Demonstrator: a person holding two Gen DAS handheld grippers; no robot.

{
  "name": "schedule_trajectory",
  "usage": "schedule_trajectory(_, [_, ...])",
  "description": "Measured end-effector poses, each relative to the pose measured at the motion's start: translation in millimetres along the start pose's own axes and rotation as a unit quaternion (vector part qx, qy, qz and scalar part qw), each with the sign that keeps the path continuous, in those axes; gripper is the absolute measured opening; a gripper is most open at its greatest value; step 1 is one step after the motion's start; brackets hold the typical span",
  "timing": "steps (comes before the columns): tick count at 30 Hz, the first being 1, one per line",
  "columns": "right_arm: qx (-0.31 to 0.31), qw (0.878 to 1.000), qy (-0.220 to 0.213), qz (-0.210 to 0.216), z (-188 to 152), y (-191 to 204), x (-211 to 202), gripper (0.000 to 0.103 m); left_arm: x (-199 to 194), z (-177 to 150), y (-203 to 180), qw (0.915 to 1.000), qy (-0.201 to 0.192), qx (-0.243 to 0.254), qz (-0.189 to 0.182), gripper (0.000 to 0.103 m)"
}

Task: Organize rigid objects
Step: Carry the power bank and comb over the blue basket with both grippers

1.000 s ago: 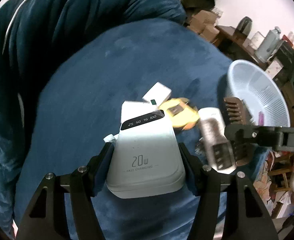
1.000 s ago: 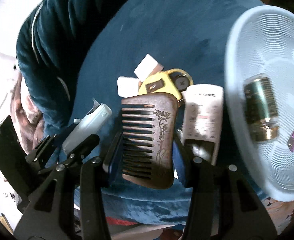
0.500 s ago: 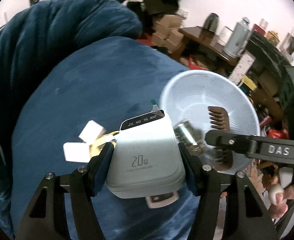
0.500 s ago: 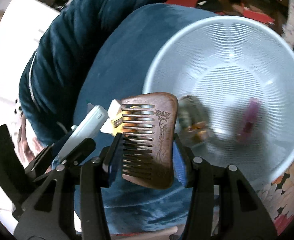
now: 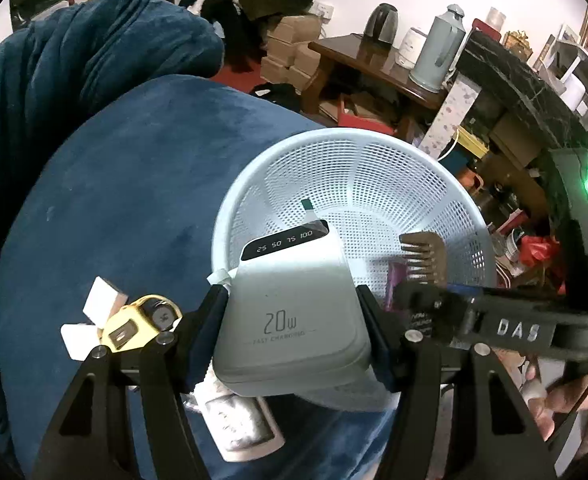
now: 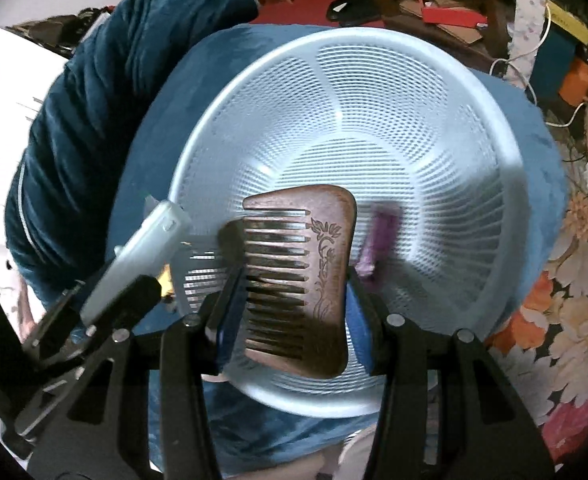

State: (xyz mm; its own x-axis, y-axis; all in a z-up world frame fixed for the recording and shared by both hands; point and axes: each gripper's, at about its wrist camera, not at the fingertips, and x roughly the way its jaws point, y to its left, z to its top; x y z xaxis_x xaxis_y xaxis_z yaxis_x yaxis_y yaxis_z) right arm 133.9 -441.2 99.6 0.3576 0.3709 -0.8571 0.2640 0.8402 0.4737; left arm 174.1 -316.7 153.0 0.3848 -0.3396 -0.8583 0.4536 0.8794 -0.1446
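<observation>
Your left claw [image 5: 294, 332] gripped the pale-green rectangular power bank [image 5: 294, 320] above the near rim of the round pale-blue mesh basket [image 6: 373, 128]; your right claw [image 6: 294, 320] clamped the carved brown wooden comb [image 6: 305, 280] over it (lower both before releasing, avoiding the purple item [image 6: 377, 236]).
</observation>
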Motion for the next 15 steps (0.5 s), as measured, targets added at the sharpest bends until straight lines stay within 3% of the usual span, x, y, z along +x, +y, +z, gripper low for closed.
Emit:
schedule_trajectory(7, [-0.031,0.999,-0.013,-0.042,8.0,-7.4,0.3,0.048,26.1,8.4,-10.7,0.9998,0.014,0.012,-0.004,0.065])
schedule_trajectory(15, [-0.09,0.988,-0.017,-0.128,14.2,-5.8,12.5,0.048,48.9,19.0,-15.9,0.9997,0.019,0.015,-0.01,0.065])
